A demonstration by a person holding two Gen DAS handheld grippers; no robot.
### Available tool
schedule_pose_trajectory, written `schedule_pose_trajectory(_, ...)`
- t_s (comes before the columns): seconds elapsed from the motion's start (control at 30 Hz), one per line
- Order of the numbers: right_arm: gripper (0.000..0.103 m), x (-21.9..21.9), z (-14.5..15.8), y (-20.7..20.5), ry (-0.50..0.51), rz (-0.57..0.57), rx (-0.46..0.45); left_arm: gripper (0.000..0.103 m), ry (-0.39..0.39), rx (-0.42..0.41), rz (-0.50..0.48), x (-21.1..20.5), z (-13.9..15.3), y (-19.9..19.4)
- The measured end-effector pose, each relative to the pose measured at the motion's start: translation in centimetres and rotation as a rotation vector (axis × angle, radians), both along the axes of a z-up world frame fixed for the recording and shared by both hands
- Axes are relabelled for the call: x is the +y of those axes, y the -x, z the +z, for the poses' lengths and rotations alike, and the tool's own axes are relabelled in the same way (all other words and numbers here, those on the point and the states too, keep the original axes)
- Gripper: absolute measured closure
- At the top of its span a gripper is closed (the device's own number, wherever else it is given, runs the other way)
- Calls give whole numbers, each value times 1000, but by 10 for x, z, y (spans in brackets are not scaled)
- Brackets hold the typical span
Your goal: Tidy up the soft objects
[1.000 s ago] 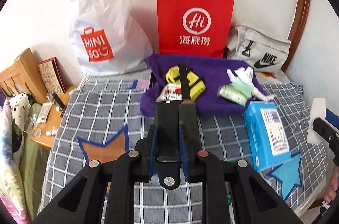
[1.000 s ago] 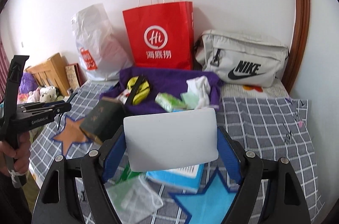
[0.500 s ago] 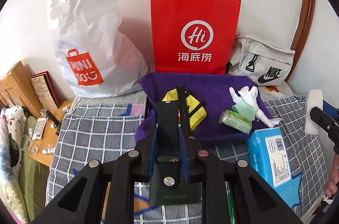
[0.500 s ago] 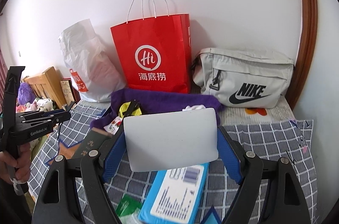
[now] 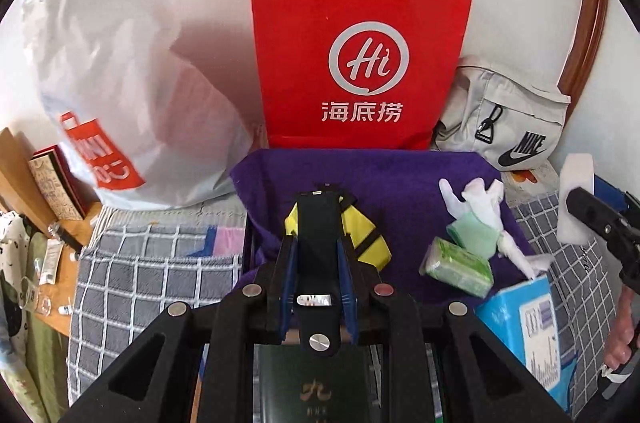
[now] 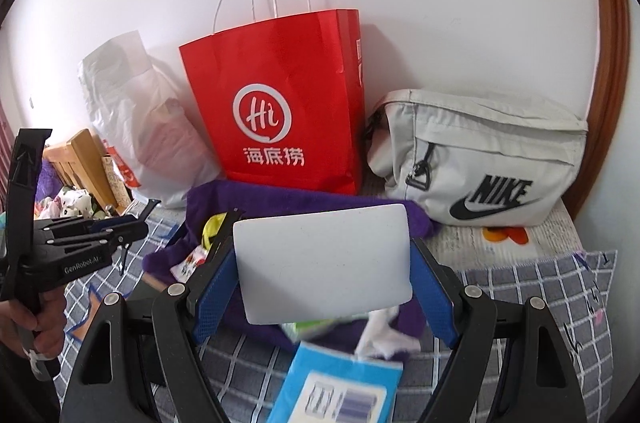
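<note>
My left gripper (image 5: 316,247) is shut on a dark green flat pack (image 5: 318,219) and holds it above the purple cloth (image 5: 404,207). My right gripper (image 6: 322,259) is shut on a white flat pad (image 6: 322,263), held up over the bed; it also shows at the right edge of the left wrist view (image 5: 576,199). On the purple cloth lie a yellow pouch (image 5: 370,239), a green tissue pack (image 5: 458,265) and white crumpled tissue (image 5: 480,199). A blue tissue box (image 5: 528,327) lies on the checked bedsheet (image 5: 152,275).
A red paper bag (image 5: 356,63), a white Miniso plastic bag (image 5: 116,83) and a grey Nike bag (image 5: 504,119) stand against the wall behind the cloth. A wooden side table (image 5: 60,263) with small items is at the left.
Both grippers have moved forward toward the bags and the purple cloth, still holding their objects. The bags look larger and nearer.
</note>
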State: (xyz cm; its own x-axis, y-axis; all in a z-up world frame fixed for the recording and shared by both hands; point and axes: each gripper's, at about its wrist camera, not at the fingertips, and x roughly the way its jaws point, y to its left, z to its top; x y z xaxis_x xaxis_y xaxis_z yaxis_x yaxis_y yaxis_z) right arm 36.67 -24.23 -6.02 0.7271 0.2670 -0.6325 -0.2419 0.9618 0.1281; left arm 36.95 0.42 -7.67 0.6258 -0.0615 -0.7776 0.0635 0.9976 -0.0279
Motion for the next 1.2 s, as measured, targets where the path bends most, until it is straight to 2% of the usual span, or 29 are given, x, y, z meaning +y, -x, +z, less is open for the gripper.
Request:
schedule_pose_trajectory(0.3, 22, 15, -30, -40, 3, 30, 45, 83, 20, 44, -16, -5, -24, -42)
schedule_pose_trajectory(0.43, 22, 17, -41, -50, 4, 35, 80, 83, 65, 70, -33, -7, -37, -54)
schedule_pose_trajectory(0.53, 22, 17, -49, -54, -2, 60, 110, 83, 89, 70, -51, -8, -41, -57)
schedule_pose_trajectory(0.8, 22, 22, -79, -67, 36, 61, 205, 83, 74, 109, -61, -9, -58, -64)
schedule_pose_trajectory(1.03, 22, 20, -86, -70, 56, 60, 240, 83, 84, 121, -91, -12, -63, -64)
schedule_pose_trajectory(1.2, 22, 21, -88, -71, 60, 65, 265, 83, 128, 143, -122, -18, -68, -63)
